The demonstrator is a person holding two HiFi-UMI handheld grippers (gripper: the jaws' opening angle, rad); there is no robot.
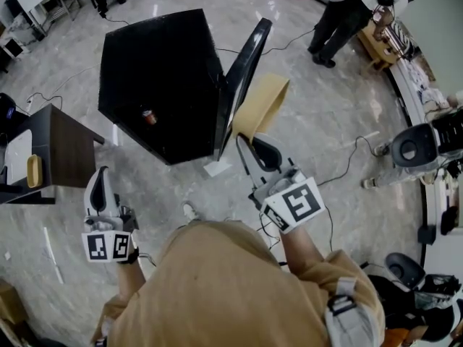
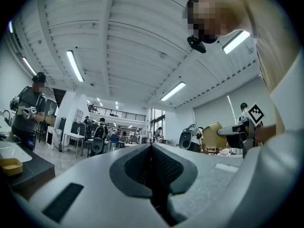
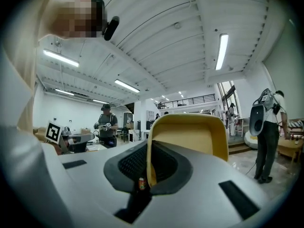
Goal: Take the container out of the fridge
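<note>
The fridge (image 1: 155,78) is glossy black. The container (image 1: 262,105) looks like smooth, matt yellow plastic. The floor (image 1: 318,121) is polished, marbled stone. The right claw (image 3: 148,148) has dark, textured pads (image 3: 130,163).

Tan container (image 1: 262,105) outside the open black fridge (image 1: 155,71)
Shallow and rectangular, it hangs tilted at centre frame, one wall pinched in the right gripper (image 1: 246,139). It is just right of the fridge's swung-open door (image 1: 244,71); the fridge stands upper left.

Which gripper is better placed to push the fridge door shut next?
Probably the left gripper: its jaws are shut on nothing, while the right gripper pinches the yellow container by its wall. The fridge door stands nearer the right, though.
</note>
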